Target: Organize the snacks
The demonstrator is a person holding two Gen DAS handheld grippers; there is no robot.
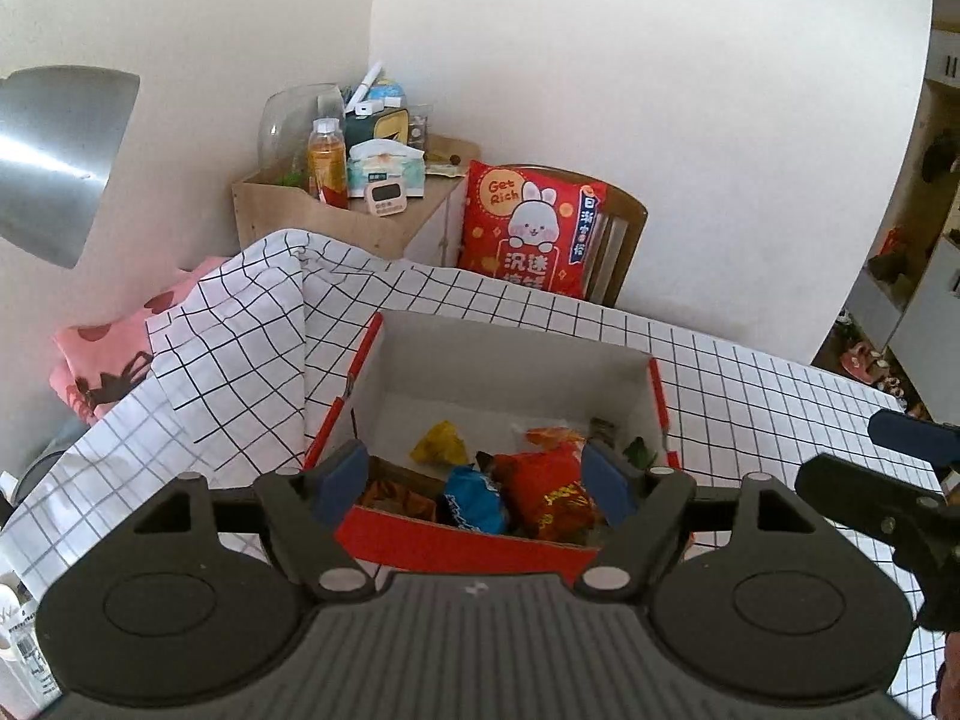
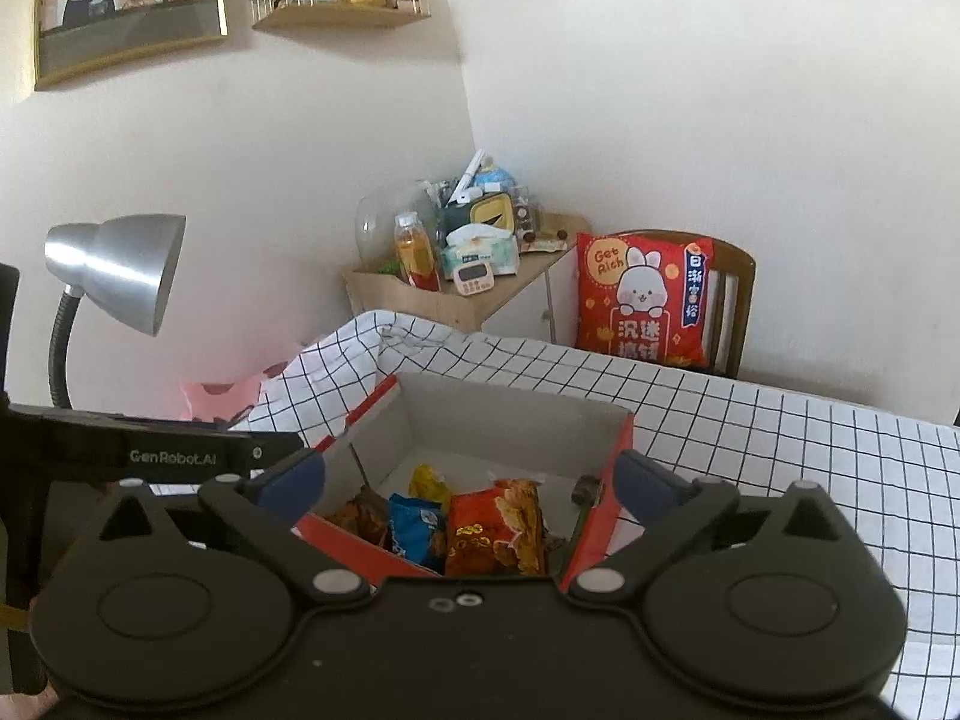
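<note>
- left hand-held gripper (image 1: pixel 474 483): released, nothing held, above the red-sided white-lined cardboard box (image 1: pixel 510 372) on the checked counter (image 1: pixel 750 384);
- blue crinkly packet (image 1: pixel 474 501) and red foil packet (image 1: pixel 549 495): inside the box, near its front wall;
- right hand-held gripper (image 2: pixel 471 477): released, empty, above the box; depositing looks finished; next move calls for finding another loose snack outside the box.

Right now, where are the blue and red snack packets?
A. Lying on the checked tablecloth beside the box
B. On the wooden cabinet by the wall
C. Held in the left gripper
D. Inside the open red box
D. The blue packet and the red packet lie inside the open red box, and both the left gripper and the right gripper are open and empty above it.
</note>
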